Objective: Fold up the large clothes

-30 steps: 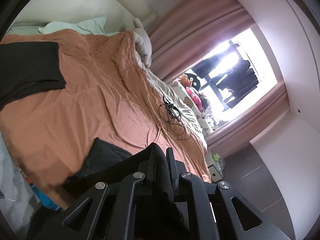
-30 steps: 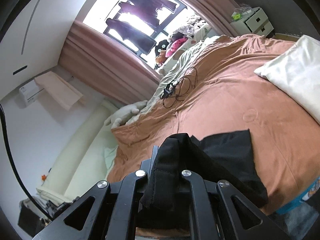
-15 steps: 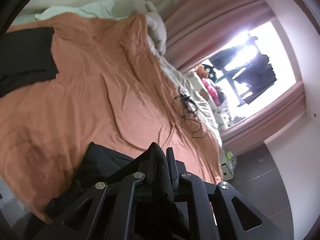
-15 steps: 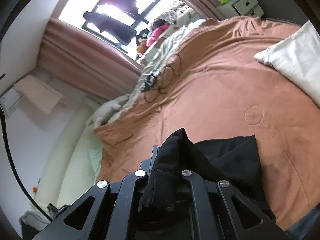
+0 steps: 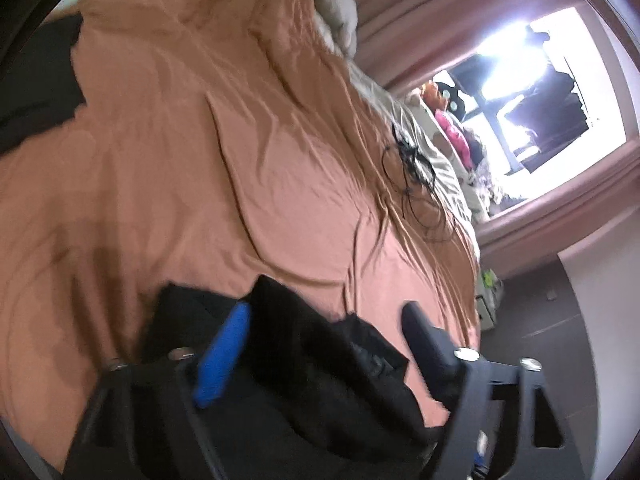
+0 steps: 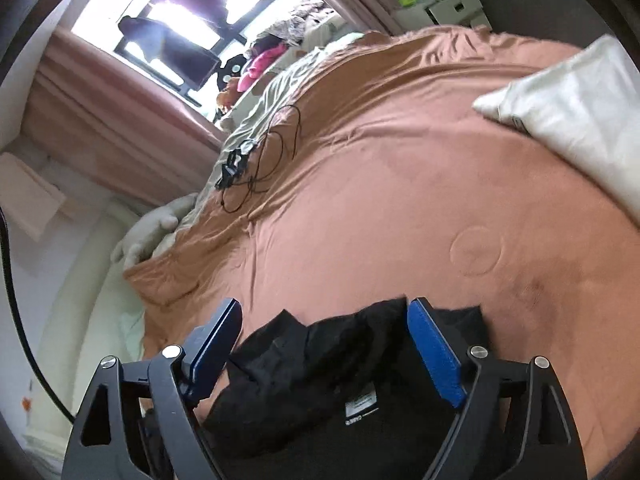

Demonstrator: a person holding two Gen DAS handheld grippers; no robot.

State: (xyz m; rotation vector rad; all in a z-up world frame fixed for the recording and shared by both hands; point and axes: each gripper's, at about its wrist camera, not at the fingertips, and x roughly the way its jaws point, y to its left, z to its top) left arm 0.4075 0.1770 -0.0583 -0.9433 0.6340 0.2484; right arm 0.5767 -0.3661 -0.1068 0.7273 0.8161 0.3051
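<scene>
My left tool (image 5: 324, 312) and right tool (image 6: 324, 312) tilted down, jaws just opened wide | black garment (image 6: 320, 364) lies loose between each pair on the bed (image 6: 380, 200).

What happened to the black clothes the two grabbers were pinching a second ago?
Both let go. The left gripper and the right gripper have just opened their jaws wide, and the black garment now lies loose between the pads on the orange bedspread. Both grippers also came down closer to the bed. The black cable, the white pillow and the other dark cloth stayed put.
</scene>
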